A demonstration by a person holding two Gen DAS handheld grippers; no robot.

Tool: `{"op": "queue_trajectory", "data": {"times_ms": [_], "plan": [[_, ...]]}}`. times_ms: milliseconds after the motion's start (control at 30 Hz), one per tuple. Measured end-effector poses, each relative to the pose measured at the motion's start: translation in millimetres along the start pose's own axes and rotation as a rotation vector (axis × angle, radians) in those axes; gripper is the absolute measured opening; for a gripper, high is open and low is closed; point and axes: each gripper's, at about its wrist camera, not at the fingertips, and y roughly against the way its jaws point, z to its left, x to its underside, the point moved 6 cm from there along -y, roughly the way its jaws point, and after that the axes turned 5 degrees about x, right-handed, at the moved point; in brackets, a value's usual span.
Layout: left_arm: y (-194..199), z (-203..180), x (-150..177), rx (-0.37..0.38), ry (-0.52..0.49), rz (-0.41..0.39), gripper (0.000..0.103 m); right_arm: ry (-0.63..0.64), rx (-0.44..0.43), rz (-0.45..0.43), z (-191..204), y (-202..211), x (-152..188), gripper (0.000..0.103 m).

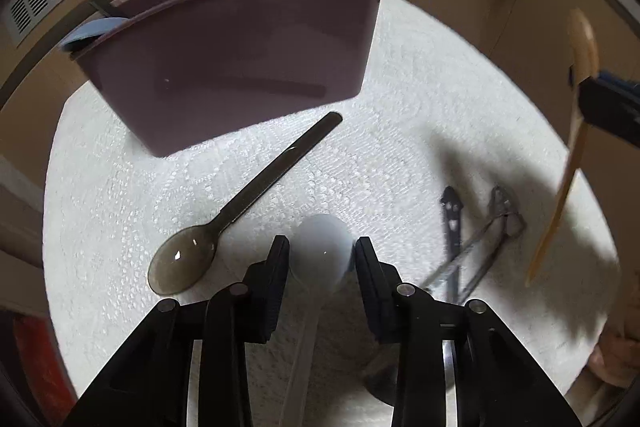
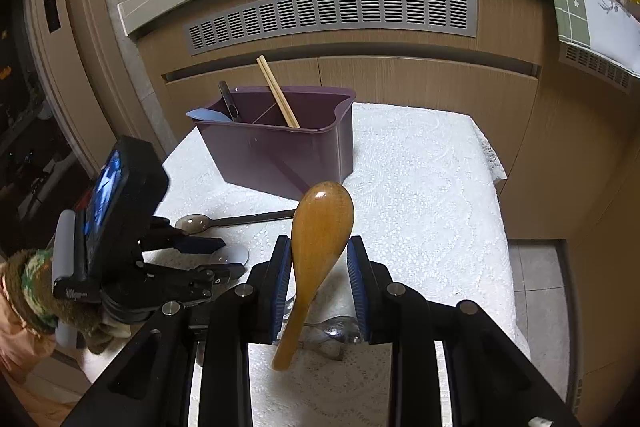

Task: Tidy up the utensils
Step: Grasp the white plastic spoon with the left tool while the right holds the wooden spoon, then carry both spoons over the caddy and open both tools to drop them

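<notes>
My left gripper (image 1: 322, 247) points down at the white cloth, its pads against both sides of the bowl of a pale translucent spoon (image 1: 320, 259) that lies there. The right wrist view shows the same gripper (image 2: 230, 257) low at the left, on that spoon (image 2: 236, 254). My right gripper (image 2: 318, 259) is shut on a wooden spoon (image 2: 320, 223), bowl upward, above the cloth; this spoon (image 1: 580, 67) also shows at the left wrist view's right edge. The purple utensil holder (image 1: 240, 67) (image 2: 280, 147) stands behind, holding chopsticks (image 2: 278, 91) and a blue spoon (image 2: 208, 115).
A dark translucent spoon (image 1: 240, 203) (image 2: 224, 221) lies in front of the holder. Two dark, thin utensils (image 1: 452, 227) lie crossed at the right, and a metal spoon (image 2: 344, 331) lies under my right gripper. A wooden cabinet with a vent grille (image 2: 332, 15) rises behind the cloth-covered table (image 2: 420, 187).
</notes>
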Motion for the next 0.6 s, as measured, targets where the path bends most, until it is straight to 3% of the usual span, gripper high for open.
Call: {"op": "queue_trajectory", "data": {"times_ms": [233, 600], "plan": [[79.7, 1.5, 15.7, 0.043, 0.153, -0.292, 0.035, 0.026, -0.006, -0.004, 11.9, 4.5, 2.7, 0.026], [129.5, 9.2, 8.4, 0.013, 0.182, -0.453, 0.035, 0.042, -0.018, -0.034, 24.7, 13.8, -9.8, 0.026]]}}
